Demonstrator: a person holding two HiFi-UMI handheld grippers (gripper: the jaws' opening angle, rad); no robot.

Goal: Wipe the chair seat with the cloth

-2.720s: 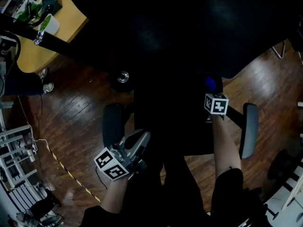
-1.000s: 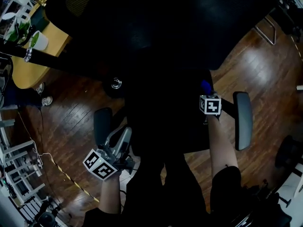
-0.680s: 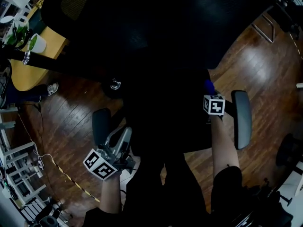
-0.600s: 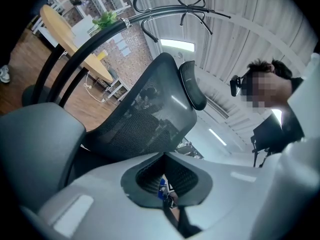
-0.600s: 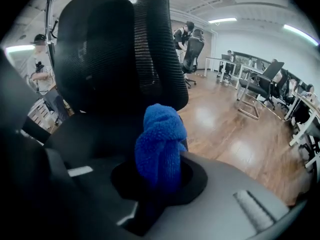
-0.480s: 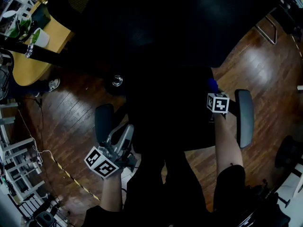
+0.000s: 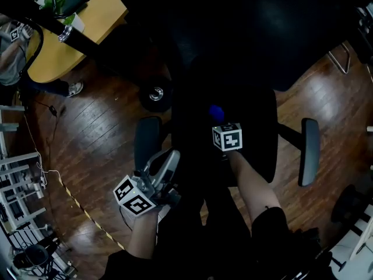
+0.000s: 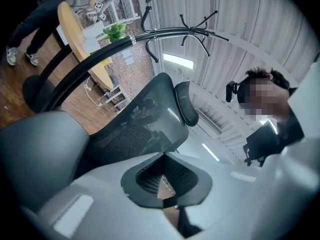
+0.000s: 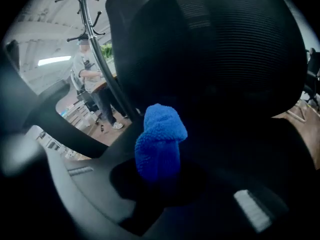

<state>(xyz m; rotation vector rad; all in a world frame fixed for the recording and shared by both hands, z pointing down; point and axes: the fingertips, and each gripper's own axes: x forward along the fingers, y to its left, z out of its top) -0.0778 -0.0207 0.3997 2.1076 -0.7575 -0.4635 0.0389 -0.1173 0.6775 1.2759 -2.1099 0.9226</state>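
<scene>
The black chair seat (image 7: 256,127) fills the middle of the head view, with its mesh backrest (image 7: 262,34) above. My right gripper (image 7: 220,122) is over the left-middle part of the seat, shut on a bunched blue cloth (image 7: 217,112). In the right gripper view the cloth (image 9: 159,141) sticks out between the jaws of the right gripper (image 9: 157,171), in front of the backrest (image 9: 225,49). My left gripper (image 7: 170,158) hovers by the left armrest (image 7: 147,142), off the seat. In its own view the left gripper (image 8: 166,181) is shut, holding nothing.
The right armrest (image 7: 309,150) flanks the seat. A caster wheel (image 7: 156,95) shows on the wooden floor (image 7: 99,127). A wooden desk (image 7: 81,28) with a plant stands at top left, a person's shoe (image 7: 73,89) beside it. White racks (image 7: 17,179) line the left edge.
My right gripper has carried the blue cloth leftwards across the seat, from near the right armrest to the left-middle. The left gripper stays by the left armrest.
</scene>
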